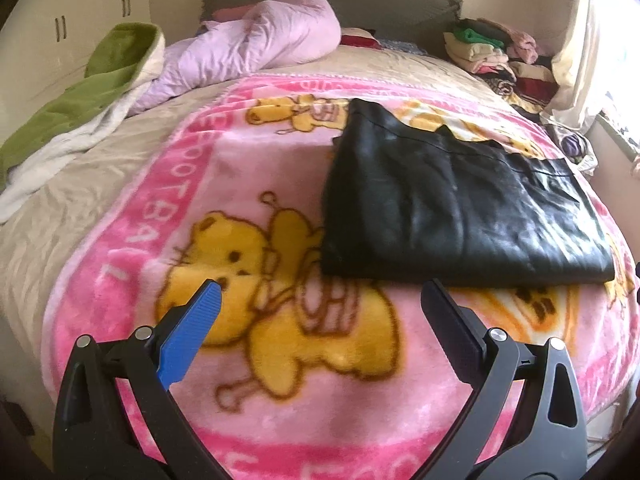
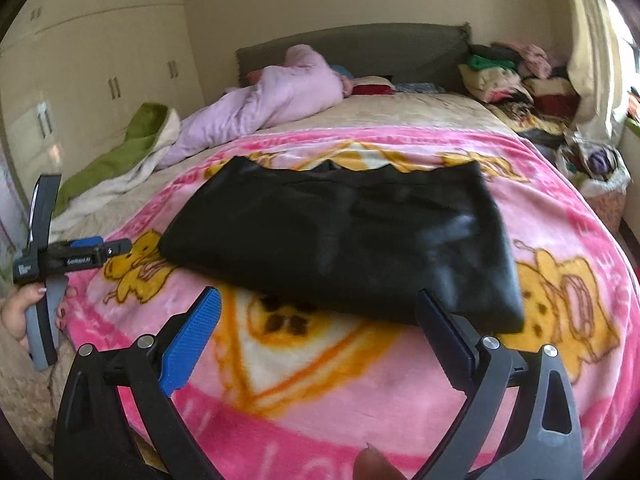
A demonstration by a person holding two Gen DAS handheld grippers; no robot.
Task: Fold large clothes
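In the left wrist view the left gripper is held wide and empty, the folded black garment at centre right on the pink blanket. In the right wrist view the right gripper gapes likewise (nothing held), the garment at centre frame; another fold is judged next, calling for its near edge to be pinched.

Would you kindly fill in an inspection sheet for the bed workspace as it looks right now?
Surface: pink cartoon blanket spread over the bed, beige sheet beyond it.
Job's things: black garment lying folded and flat on the blanket.
Clutter: lilac duvet and green-and-white blanket bunched near the headboard; pile of folded clothes at the far right.
Grippers: left tongs open, empty; right tongs open, empty, close to the garment's near edge.
Cables: nothing seen.
Surroundings: cream wardrobe on the left, curtain on the right.
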